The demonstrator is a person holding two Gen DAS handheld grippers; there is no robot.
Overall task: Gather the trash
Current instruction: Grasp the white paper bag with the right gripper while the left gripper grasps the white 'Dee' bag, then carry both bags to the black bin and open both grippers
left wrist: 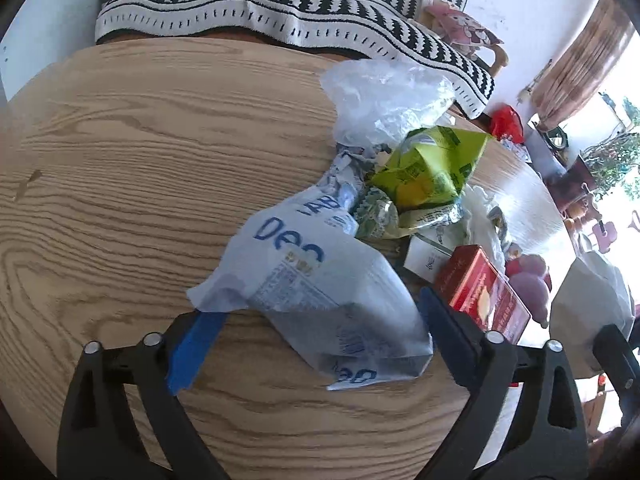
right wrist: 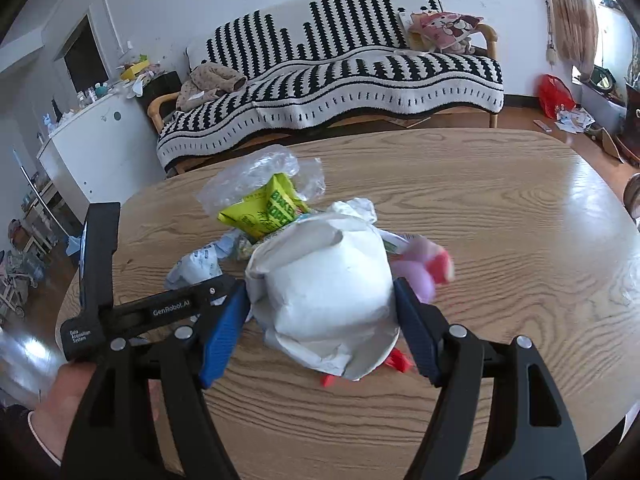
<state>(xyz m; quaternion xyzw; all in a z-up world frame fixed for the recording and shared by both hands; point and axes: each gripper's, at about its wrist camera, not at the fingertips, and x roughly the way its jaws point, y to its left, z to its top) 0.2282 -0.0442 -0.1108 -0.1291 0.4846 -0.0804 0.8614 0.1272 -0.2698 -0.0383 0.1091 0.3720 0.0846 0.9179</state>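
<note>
A heap of trash lies on the wooden table point(left wrist: 120, 160). My left gripper point(left wrist: 316, 320) is open, its fingers either side of a crumpled white wrapper with blue letters point(left wrist: 320, 292). Beyond it lie a green carton point(left wrist: 432, 164), a clear plastic bag point(left wrist: 384, 96), a red box point(left wrist: 484, 292) and a small white box point(left wrist: 424, 260). My right gripper point(right wrist: 320, 300) is shut on a crushed white paper cup point(right wrist: 324, 296), held above the table point(right wrist: 480, 220). The cup also shows in the left wrist view point(left wrist: 592, 300). The green carton point(right wrist: 272, 208) and clear bag point(right wrist: 256, 176) lie behind it.
A pink and purple soft toy point(right wrist: 420, 272) lies right of the cup. A sofa with a black-and-white striped throw point(right wrist: 340, 80) stands behind the table. A white cabinet point(right wrist: 92, 152) stands at left. A red bag point(right wrist: 554, 94) and scattered papers lie on the floor at right.
</note>
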